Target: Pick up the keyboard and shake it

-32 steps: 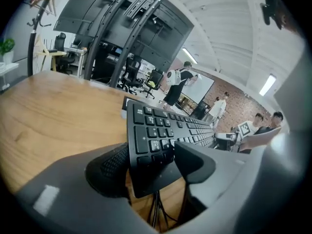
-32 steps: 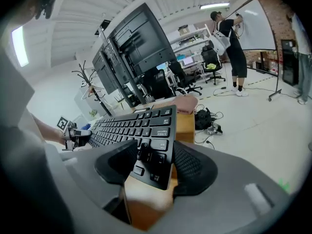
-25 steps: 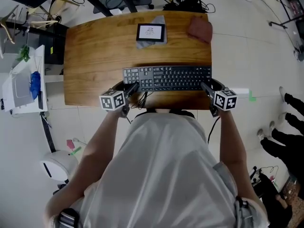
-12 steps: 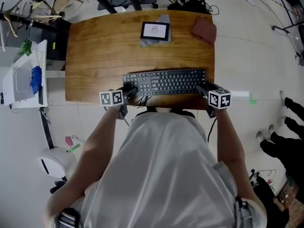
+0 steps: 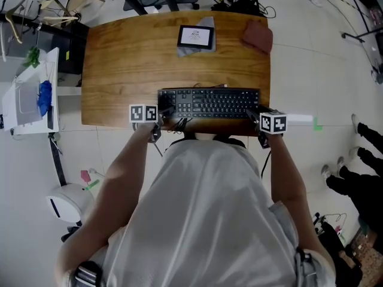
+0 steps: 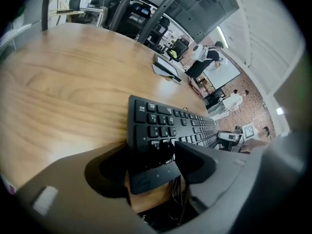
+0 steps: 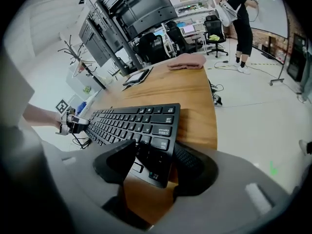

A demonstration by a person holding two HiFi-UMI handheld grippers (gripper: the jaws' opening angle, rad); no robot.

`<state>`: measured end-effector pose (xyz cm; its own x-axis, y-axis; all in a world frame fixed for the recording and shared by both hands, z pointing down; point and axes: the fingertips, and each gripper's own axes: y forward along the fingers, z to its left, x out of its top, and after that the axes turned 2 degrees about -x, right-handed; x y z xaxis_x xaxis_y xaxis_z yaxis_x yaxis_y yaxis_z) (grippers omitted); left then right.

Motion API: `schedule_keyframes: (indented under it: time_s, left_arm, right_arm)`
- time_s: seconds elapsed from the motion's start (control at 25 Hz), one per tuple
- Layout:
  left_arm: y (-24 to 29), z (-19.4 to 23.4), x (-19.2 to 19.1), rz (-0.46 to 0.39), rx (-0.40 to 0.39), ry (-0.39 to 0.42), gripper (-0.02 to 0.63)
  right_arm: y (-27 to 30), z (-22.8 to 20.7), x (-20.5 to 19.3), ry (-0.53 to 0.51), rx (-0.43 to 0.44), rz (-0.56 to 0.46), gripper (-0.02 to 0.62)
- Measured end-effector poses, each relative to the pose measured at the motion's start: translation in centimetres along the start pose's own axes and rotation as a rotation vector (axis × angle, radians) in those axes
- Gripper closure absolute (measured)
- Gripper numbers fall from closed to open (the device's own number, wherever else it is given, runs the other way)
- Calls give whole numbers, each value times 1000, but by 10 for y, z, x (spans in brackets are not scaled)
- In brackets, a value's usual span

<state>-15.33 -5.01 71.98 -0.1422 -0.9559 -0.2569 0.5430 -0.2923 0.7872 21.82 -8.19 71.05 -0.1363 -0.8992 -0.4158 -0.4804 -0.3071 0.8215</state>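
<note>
A black keyboard [image 5: 209, 102] lies along the front edge of the wooden desk [image 5: 131, 58], its near corners overhanging the edge. My left gripper [image 5: 164, 111] is at its left end; in the left gripper view the jaws [image 6: 156, 157] close on that corner of the keyboard [image 6: 165, 123]. My right gripper [image 5: 254, 113] is at the right end. In the right gripper view its jaws [image 7: 151, 162] have just been opening, with the keyboard's [image 7: 131, 121] right corner still between them, one jaw over the keys and one beside the edge.
A small tablet [image 5: 195, 37] on a grey cloth and a folded reddish cloth [image 5: 257, 37] sit at the desk's far side. A white unit with blue items [image 5: 30, 97] stands left of the desk. Cables hang under the front edge. People stand in the background.
Both grippers have sunk towards the desk's front edge with the keyboard between them; the keyboard looks smaller and now rests on the desk top.
</note>
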Motion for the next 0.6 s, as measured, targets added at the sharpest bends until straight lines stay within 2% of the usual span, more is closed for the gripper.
schedule_keyframes:
  time_s: [0.36, 0.48, 0.6]
  left_arm:
    - [1, 4, 2, 11, 10, -25, 318]
    - [1, 3, 2, 2, -2, -22, 318]
    - [-1, 7, 3, -10, 23, -9, 310]
  right_arm:
    - [6, -1, -1, 18, -22, 17, 342]
    - [3, -2, 1, -10, -47, -3, 330]
    - [2, 0, 3, -64, -64, -20, 330]
